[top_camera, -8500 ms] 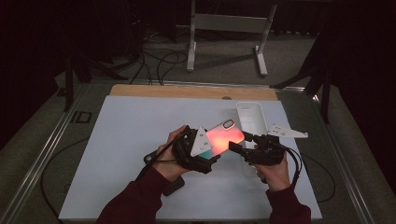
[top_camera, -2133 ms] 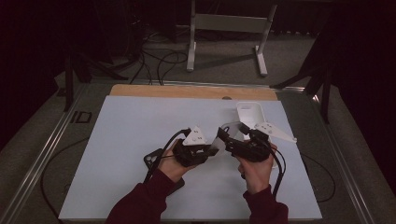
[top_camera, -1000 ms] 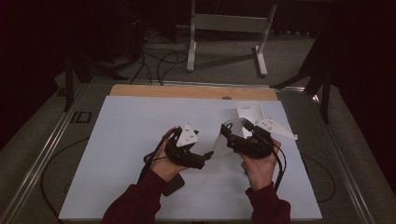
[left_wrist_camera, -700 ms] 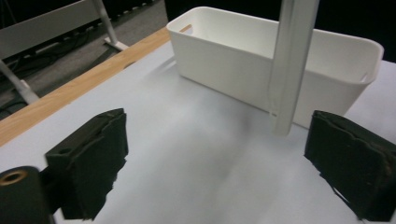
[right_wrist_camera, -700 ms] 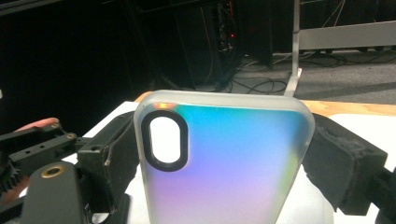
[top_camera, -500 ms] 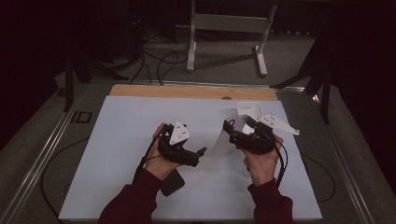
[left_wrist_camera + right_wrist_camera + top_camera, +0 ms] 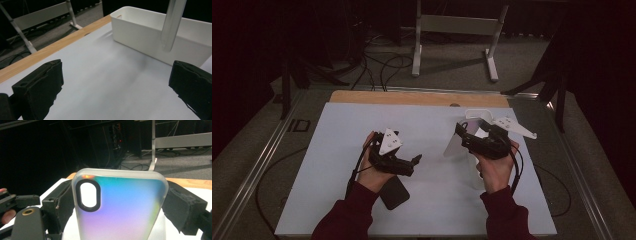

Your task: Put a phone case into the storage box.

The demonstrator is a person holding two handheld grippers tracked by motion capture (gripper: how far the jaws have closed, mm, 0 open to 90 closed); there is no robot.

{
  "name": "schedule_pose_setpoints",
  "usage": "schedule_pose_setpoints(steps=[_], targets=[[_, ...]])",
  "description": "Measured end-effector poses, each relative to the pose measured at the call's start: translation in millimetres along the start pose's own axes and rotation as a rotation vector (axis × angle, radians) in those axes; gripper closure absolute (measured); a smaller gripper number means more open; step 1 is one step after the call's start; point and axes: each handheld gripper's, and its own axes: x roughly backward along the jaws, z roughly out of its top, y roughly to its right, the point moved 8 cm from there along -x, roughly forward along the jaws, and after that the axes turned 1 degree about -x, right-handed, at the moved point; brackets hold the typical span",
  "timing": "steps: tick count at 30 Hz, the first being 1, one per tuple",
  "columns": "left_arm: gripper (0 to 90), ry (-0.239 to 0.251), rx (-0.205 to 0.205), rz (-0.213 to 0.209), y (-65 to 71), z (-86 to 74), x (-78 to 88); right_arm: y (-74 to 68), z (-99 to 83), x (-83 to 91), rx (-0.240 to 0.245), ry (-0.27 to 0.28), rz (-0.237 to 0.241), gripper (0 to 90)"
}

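On the left, the left hand-held gripper (image 7: 416, 160) hovers over the white surface (image 7: 332, 165), its jaws just opened wide with nothing between them. To the right, the right hand-held gripper (image 7: 120, 207) clamps the iridescent phone case (image 7: 120, 205) upright, just in front of the white bin (image 7: 150, 32).

Phone case (image 7: 120, 207) clamped (seemingly) between jaws.

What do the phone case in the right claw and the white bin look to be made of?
Phone case: likely frosted, translucent plastic or soft rubbery polymer; an iridescent blue-violet sheen shows across it, with a black-rimmed camera cutout. White bin: probably moulded matte plastic, with smooth, even walls and rounded corners.
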Motion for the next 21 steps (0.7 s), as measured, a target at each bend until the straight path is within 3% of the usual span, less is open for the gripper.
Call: schedule_pose_setpoints(steps=[15, 21], targets=[[0.0, 0.003, 0.014, 0.061, -18.5, -16.3, 16.7, 20.6, 14.2, -4.6, -0.007, 0.016, -0.045, 16.7], [0.0, -0.014, 0.0, 0.085, -23.8, -24.7, 22.4, 31.8, 17.0, -9.0, -0.015, 0.015, -0.072, 16.7]])
